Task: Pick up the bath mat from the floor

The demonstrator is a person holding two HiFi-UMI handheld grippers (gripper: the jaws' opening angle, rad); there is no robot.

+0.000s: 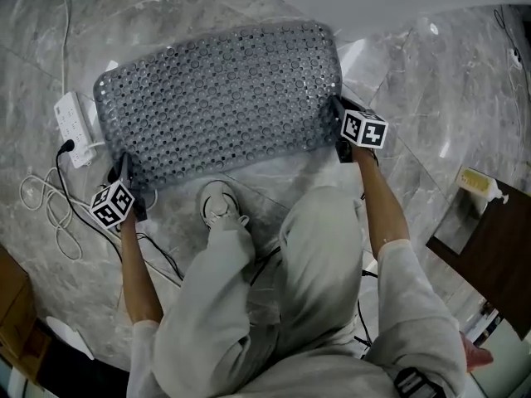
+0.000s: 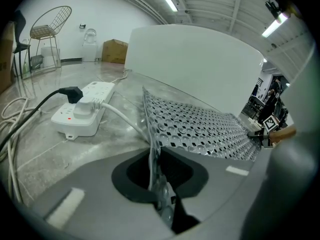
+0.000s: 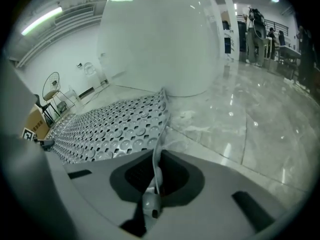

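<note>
On marble floor (image 1: 431, 81): grey translucent bath mat (image 1: 220, 102), perforated, bubble-studded.

A white power strip (image 1: 73, 125) lies on the grey marble floor (image 1: 431, 98), with a black plug (image 2: 70, 93) at one end and a white plug seated on top. Loose white cables (image 1: 46, 210) coil near it. A big white tub (image 3: 160, 39) stands on the floor. Far back are a wire chair (image 2: 49, 26) and a cardboard box (image 2: 114, 51). A pale bottle (image 1: 479, 184) lies just beside a piece of dark wooden furniture (image 1: 494, 259).
</note>
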